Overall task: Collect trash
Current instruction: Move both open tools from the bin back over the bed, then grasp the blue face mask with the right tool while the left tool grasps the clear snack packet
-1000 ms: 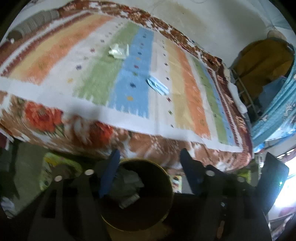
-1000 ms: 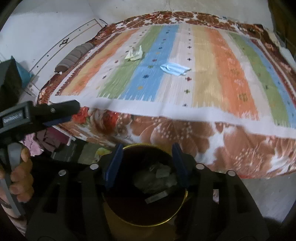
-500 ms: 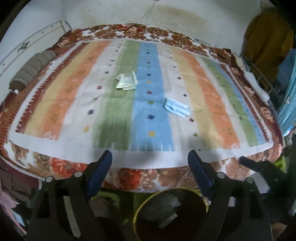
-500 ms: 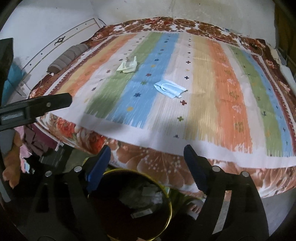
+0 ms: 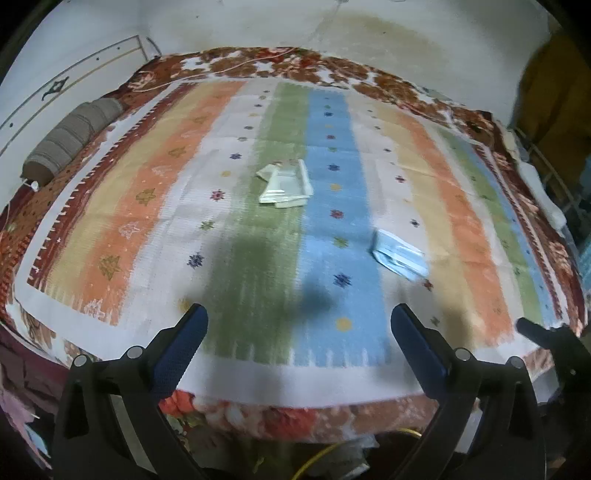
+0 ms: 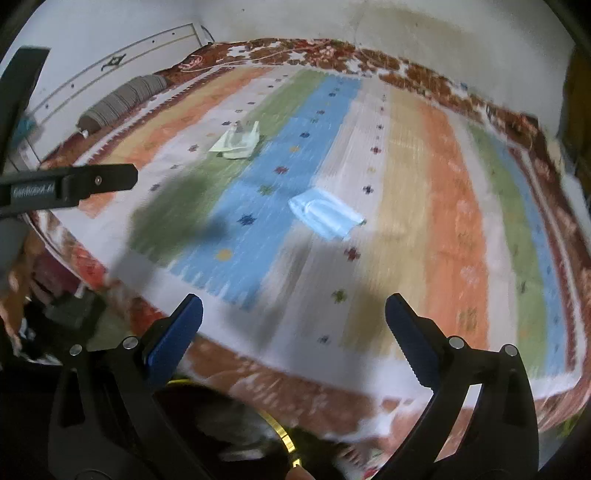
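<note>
Trash lies in two pieces on the striped bedspread (image 5: 155, 206), both well ahead of the tongs: a pale green wrapper (image 5: 285, 183) on the green stripe, ahead of the left gripper (image 5: 299, 321) and slightly toward its left finger, and a blue face mask (image 5: 400, 257) at the right edge of the blue stripe, ahead of its right finger. Off to the far left, beyond the left finger, a grey bolster pillow (image 5: 70, 138) rests at the bed's edge against a pale wall (image 5: 229, 26) that runs behind the whole bed. The spread has orange, cream, green and blue bands with small star marks, laid over a red floral blanket (image 5: 280, 417) that hangs down the near side just below the fingers. The left gripper's jaws stand wide apart, holding nothing. From the right gripper (image 6: 293, 308), also spread wide and empty, the wrapper (image 6: 236, 142) sits far ahead to the left and the mask (image 6: 325, 214) nearly straight ahead between the fingers. Below its left finger shows the brass-coloured rim of a bin (image 6: 282, 432), its contents blurred. Dark shadows fall across the near end of the spread.
</note>
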Demonstrator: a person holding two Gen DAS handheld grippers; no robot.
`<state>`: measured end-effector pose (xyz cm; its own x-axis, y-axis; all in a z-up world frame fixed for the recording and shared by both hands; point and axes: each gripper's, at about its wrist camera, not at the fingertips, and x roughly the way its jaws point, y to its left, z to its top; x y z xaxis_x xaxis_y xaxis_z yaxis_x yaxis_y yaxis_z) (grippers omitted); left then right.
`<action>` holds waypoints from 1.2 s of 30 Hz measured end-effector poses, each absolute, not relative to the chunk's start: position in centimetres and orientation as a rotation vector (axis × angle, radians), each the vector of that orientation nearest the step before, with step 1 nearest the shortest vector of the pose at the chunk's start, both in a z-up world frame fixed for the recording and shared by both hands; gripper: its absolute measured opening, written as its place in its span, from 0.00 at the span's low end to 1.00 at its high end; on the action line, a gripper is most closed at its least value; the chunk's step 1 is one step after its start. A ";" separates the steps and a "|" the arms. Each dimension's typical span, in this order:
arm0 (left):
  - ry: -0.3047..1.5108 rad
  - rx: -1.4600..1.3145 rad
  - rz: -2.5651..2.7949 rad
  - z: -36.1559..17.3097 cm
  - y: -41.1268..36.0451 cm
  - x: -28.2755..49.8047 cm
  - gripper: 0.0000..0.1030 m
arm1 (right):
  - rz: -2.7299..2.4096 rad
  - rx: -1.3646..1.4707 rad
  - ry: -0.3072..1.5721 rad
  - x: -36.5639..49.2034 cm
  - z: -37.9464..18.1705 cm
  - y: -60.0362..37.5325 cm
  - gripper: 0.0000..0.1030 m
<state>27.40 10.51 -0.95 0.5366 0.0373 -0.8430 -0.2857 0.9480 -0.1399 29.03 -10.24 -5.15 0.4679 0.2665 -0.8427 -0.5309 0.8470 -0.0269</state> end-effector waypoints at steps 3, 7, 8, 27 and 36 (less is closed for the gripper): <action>1.001 -0.263 0.244 -1.7 11.2 28.4 0.95 | 0.492 -0.313 0.953 30.3 -5.7 -10.1 0.92; 0.992 -0.255 0.264 -2.6 12.1 30.1 0.94 | 0.472 -0.338 0.956 32.1 -6.8 -9.9 0.92; 0.983 -0.252 0.263 -2.7 12.2 30.5 0.95 | 0.471 -0.335 0.964 32.6 -7.2 -9.8 0.92; 0.995 -0.218 0.274 -6.6 14.7 39.6 0.94 | 0.471 -0.484 0.962 38.9 -12.4 -6.1 0.92; 1.007 -0.227 0.301 -8.0 15.2 42.9 0.94 | 0.453 -0.534 0.999 41.6 -14.9 -5.0 0.92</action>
